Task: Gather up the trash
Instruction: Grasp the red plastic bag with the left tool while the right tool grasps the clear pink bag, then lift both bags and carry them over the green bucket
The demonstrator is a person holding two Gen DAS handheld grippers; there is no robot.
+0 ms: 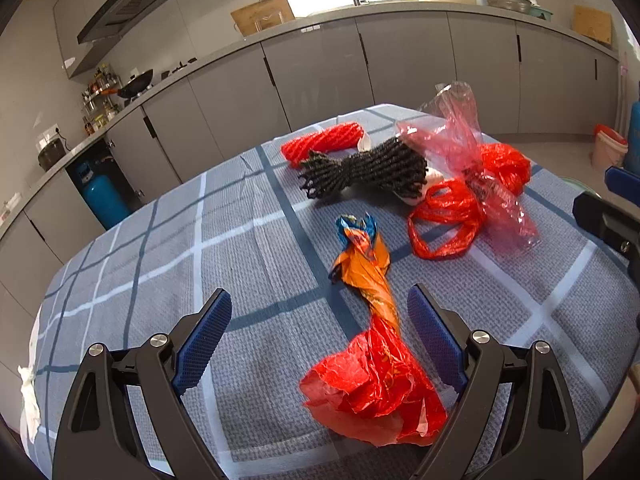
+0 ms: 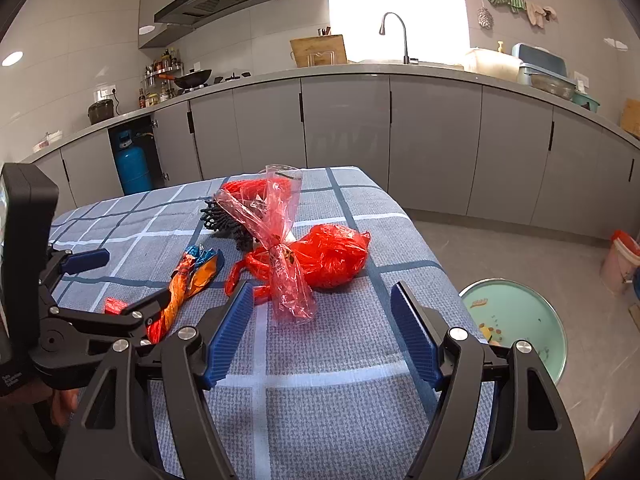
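An orange, blue and red crumpled wrapper [image 1: 372, 320] lies on the checked tablecloth [image 1: 160, 264] between the fingers of my left gripper [image 1: 320, 296], which is open and not pressing it. Beyond it lie a black net bundle [image 1: 368, 172], a red foam net sleeve [image 1: 324, 142], a red plastic bag [image 1: 504, 168] and a clear pink bag [image 1: 472, 152]. My right gripper [image 2: 322, 288] is open just short of the pink bag [image 2: 286, 264] and the red bag [image 2: 332, 256]; the pink bag's lower end reaches between its fingertips. The left gripper [image 2: 128, 280] shows at the left around the wrapper [image 2: 180, 292].
A pale green bin [image 2: 520, 320] with a few scraps stands on the floor off the table's right edge. A pink bucket [image 2: 624, 260] sits farther right. Grey kitchen cabinets [image 2: 348, 120] and a blue gas cylinder [image 2: 132, 168] lie behind the table.
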